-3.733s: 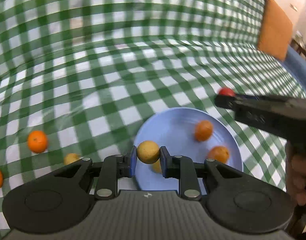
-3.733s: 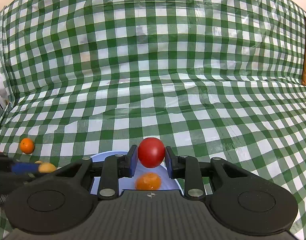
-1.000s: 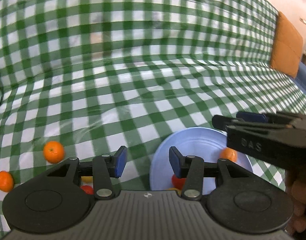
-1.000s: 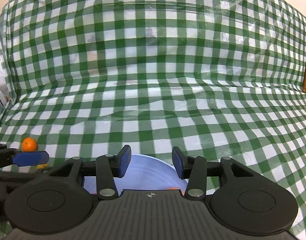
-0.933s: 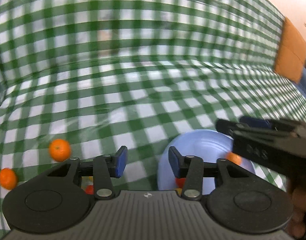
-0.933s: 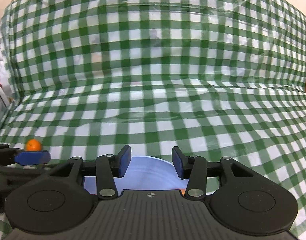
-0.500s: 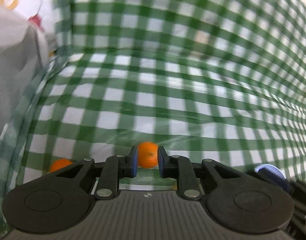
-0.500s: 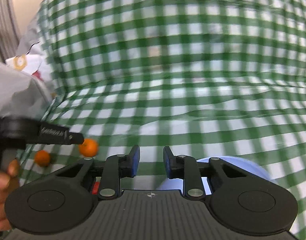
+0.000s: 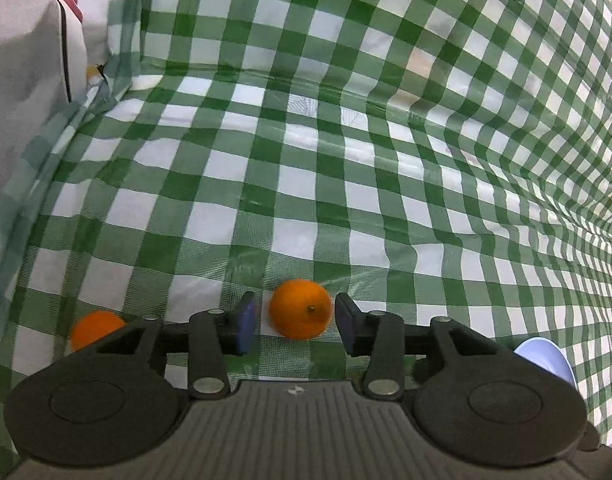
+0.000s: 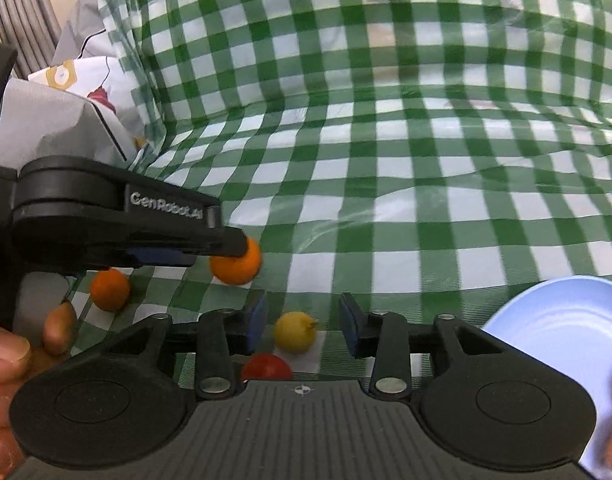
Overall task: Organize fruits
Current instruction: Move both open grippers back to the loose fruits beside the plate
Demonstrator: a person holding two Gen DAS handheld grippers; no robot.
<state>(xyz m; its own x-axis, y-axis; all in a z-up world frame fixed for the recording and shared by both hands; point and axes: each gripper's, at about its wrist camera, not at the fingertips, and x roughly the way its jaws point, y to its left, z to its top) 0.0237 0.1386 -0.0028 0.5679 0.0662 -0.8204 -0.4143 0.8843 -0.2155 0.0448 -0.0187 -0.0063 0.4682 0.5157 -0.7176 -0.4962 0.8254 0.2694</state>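
An orange mandarin lies on the green checked cloth between the open pads of my left gripper, with a gap on each side; it also shows in the right wrist view. A second mandarin lies to its left, and shows in the right wrist view too. My right gripper is open, with a small yellow fruit on the cloth between its pads and a red fruit nearer to me. The blue plate lies to the right and holds orange fruit at its near edge.
A grey and white patterned bag or cloth stands at the left edge of the table. The checked cloth rises up a wall at the back. The plate's rim shows at the left wrist view's lower right.
Both grippers have swung left from the plate to the loose fruit. The left gripper's jaws, close on the mandarin half a second ago, now stand wider. The right gripper's jaws have also opened wider.
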